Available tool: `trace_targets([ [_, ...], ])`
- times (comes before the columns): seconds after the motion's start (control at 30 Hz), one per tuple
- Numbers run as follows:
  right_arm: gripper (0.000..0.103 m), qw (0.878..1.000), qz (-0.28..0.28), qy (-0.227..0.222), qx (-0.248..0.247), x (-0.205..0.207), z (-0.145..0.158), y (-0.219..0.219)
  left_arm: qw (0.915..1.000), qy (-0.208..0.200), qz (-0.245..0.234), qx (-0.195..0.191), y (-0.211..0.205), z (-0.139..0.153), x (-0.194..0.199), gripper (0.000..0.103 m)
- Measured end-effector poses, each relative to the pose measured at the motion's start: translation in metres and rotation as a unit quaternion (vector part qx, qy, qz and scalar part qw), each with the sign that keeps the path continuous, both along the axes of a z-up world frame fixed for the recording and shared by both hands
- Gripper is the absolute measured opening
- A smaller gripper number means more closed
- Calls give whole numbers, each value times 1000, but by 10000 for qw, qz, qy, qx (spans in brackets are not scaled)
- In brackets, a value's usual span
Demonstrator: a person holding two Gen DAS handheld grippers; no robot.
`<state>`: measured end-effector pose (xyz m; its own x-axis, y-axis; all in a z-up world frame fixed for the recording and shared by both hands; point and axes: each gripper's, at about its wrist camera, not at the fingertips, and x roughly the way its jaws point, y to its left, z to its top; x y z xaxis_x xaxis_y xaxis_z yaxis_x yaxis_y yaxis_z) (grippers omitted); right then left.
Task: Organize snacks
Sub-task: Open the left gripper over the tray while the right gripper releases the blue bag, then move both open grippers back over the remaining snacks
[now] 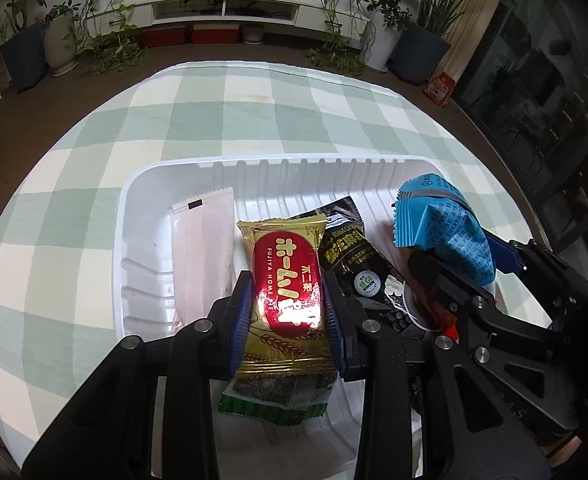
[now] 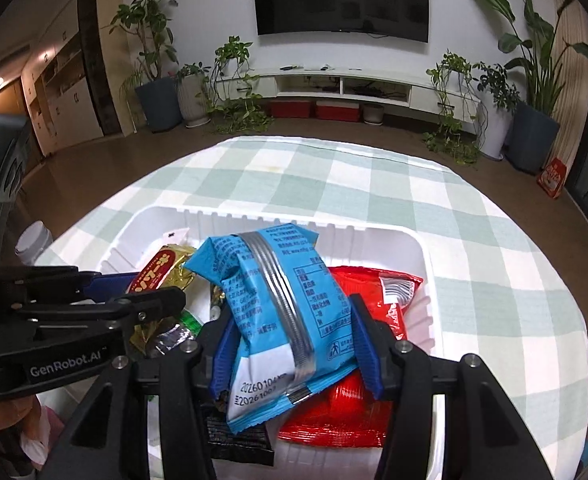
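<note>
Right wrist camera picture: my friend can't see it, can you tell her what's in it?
The right gripper squeezes a blue snack packet above a white plastic tray on a green-checked tablecloth. A red packet lies underneath; the left gripper holds a gold-and-red snack.

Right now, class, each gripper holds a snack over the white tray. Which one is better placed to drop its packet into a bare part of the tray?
Left, probably. The left gripper holds the gold packet over bare tray floor. The right gripper holds the blue packet above a red packet.
</note>
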<state>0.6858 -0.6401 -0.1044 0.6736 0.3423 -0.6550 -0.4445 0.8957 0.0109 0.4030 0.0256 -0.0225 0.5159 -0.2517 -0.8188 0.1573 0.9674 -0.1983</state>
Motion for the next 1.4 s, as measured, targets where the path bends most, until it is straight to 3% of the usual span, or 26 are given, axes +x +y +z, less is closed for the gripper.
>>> trace_targets([
  [0.13, 56, 9998, 22, -85, -182, -2, -2, 4, 9999, 30, 7, 97, -2, -4, 2, 40],
  [0.23, 59, 9995, 40, -115, -292, -4, -2, 8, 9999, 23, 48, 114, 0, -3, 3, 42],
  [0.53, 71, 9999, 13, -119, -124, -7, 7, 1, 9994, -244, 170, 203, 10, 19, -13, 59],
  [0.63, 74, 9997, 52, -184, -138, -11, 11, 1, 9989, -320, 251, 242, 16, 27, -21, 68],
  [0.73, 79, 9995, 84, -283, -148, -14, 15, 0, 9986, -395, 279, 220, 25, 36, -33, 91],
  [0.77, 80, 9993, 71, -325, -162, -15, 17, -1, 9985, -462, 217, 218, 27, 41, -40, 99],
  [0.93, 84, 9987, -7, -509, 5, -19, 27, -10, 9916, -892, -613, 702, 18, 59, -81, 103],
  [1.17, 84, 9973, -5, -676, 295, -26, 42, -26, 9611, -820, -2236, 1398, 2, 39, -144, 103],
  [1.4, 84, 9963, -37, -693, 517, -28, 50, -39, 9530, -598, -2365, 1796, 23, 7, -168, 103],
])
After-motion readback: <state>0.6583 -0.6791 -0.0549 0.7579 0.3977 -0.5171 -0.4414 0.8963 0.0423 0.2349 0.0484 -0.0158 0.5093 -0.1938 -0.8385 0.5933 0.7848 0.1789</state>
